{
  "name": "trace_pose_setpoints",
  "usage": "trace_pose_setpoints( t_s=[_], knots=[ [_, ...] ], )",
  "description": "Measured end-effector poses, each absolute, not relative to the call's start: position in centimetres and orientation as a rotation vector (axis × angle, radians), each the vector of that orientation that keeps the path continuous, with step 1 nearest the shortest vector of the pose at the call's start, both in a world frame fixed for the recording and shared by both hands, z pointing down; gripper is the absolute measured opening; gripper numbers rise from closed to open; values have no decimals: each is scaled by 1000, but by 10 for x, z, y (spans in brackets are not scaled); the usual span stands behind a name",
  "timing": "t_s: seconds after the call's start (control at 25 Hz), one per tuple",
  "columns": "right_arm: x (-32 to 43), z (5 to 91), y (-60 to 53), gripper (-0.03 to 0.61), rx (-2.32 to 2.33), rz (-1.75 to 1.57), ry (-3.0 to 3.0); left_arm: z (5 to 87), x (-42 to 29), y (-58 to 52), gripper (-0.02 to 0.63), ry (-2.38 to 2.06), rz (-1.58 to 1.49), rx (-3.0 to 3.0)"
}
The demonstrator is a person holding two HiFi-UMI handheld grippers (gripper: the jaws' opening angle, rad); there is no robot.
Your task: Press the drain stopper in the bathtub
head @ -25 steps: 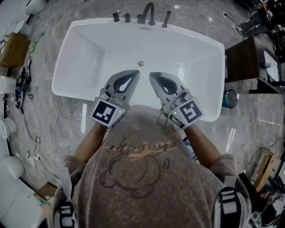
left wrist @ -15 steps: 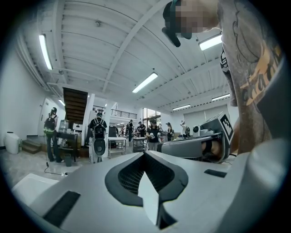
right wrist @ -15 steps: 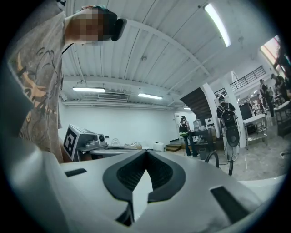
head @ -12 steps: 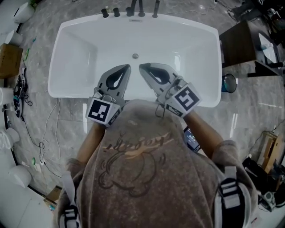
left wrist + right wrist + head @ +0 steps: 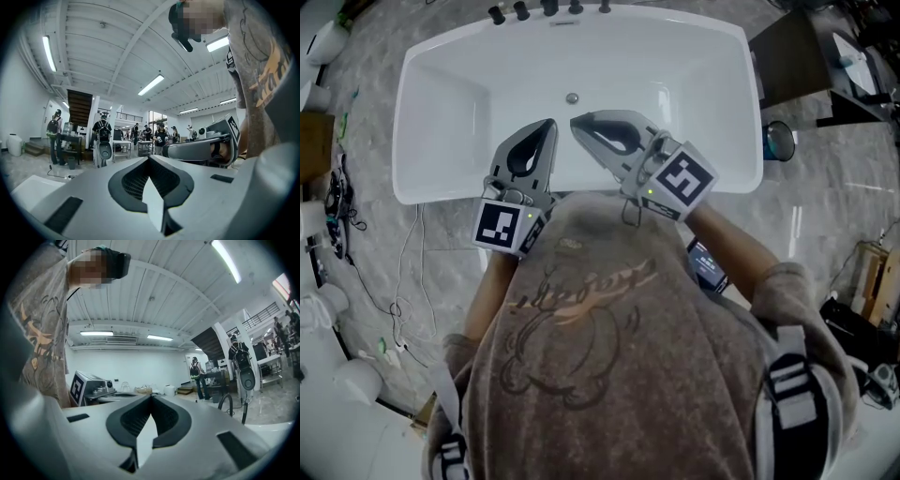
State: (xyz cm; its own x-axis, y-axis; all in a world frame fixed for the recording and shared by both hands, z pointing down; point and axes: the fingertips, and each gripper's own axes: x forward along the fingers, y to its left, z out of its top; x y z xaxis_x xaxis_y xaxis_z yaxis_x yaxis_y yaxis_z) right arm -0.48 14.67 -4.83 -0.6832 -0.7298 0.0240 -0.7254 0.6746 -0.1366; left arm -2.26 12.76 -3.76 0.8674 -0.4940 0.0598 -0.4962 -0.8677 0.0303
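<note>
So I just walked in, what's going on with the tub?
A person stands over the white bathtub, a gripper in each hand. The left gripper and right gripper are both shut and empty, tips close together over the tub. The drain stopper sits just beyond them, not yet pressed.

Glossy white bathtub (image 5: 441,112), silvery drain stopper (image 5: 572,97). Pale grey left gripper (image 5: 546,125) and right gripper (image 5: 577,122), black-and-white square markers (image 5: 499,225). Grey veined marble floor (image 5: 825,216). Mottled brown-grey shirt (image 5: 619,375) with darker print.
</note>
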Motion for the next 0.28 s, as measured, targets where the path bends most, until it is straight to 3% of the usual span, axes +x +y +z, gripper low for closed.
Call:
trace_pose_setpoints(
  t_s=[0.28],
  knots=[
    [-5, -51, 148, 0, -1209, -179, 2850, -36, -24, 130, 0, -831, 88, 2982]
  ],
)
